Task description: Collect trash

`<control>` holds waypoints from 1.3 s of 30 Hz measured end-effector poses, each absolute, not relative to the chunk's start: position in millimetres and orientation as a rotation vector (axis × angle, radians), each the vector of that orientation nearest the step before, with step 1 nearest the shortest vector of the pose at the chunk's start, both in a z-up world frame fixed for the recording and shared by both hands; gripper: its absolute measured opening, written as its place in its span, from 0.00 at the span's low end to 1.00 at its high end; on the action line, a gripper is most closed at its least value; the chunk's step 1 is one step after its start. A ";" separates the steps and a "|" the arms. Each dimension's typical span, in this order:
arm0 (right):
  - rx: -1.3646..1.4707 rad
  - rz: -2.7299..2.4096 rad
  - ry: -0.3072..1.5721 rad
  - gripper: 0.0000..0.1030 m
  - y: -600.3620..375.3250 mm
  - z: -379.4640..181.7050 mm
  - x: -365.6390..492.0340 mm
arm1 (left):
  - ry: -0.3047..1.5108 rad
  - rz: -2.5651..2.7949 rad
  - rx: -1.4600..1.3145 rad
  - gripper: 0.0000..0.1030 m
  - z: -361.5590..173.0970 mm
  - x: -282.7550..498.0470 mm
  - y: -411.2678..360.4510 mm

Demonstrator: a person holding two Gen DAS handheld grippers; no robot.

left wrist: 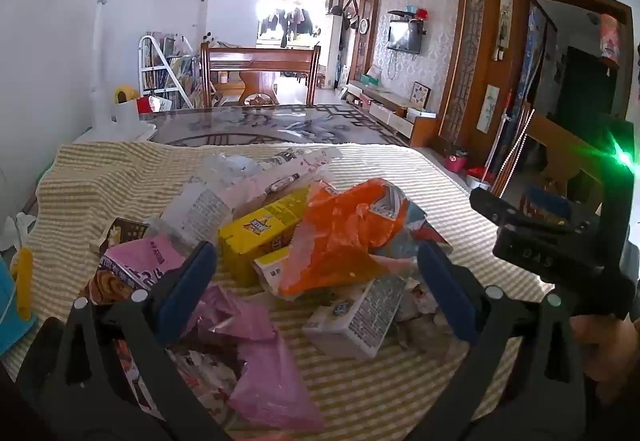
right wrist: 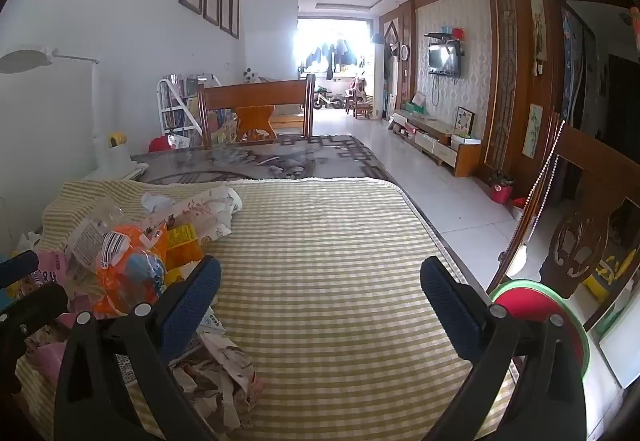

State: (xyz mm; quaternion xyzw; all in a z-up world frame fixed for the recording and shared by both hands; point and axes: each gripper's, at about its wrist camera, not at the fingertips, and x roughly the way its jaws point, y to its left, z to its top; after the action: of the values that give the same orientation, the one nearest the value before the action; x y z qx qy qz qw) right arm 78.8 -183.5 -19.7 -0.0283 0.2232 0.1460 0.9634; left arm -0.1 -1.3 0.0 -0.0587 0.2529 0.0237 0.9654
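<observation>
A heap of trash lies on the striped yellow cloth (left wrist: 360, 393): an orange plastic bag (left wrist: 340, 237), a yellow carton (left wrist: 256, 233), a white carton (left wrist: 356, 317), pink wrappers (left wrist: 264, 361) and crumpled paper. My left gripper (left wrist: 318, 277) is open, its blue pads on either side of the heap's near part, holding nothing. My right gripper (right wrist: 320, 289) is open and empty over bare cloth (right wrist: 328, 241), to the right of the heap. The orange bag (right wrist: 128, 273) and torn paper (right wrist: 216, 377) show beside its left finger (right wrist: 192, 301).
The cloth covers a table whose glass top (left wrist: 260, 125) continues behind. A white lamp base (left wrist: 120, 113) stands at the back left. A blue object (left wrist: 12, 297) sits at the far left. A red-and-green round stool (right wrist: 540, 317) and a carved wooden chair (right wrist: 588, 233) stand right.
</observation>
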 end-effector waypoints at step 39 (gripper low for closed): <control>-0.021 0.291 0.492 0.93 -189.0 -24.1 87.9 | 0.526 0.048 -0.115 0.95 -3.8 0.4 -1.6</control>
State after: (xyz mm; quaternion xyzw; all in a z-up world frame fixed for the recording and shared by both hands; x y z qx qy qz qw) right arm 87.9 -189.0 -24.1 -0.0105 0.2424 0.1434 0.9594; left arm 0.4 -1.6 -3.8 -0.0568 0.2597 0.0237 0.9637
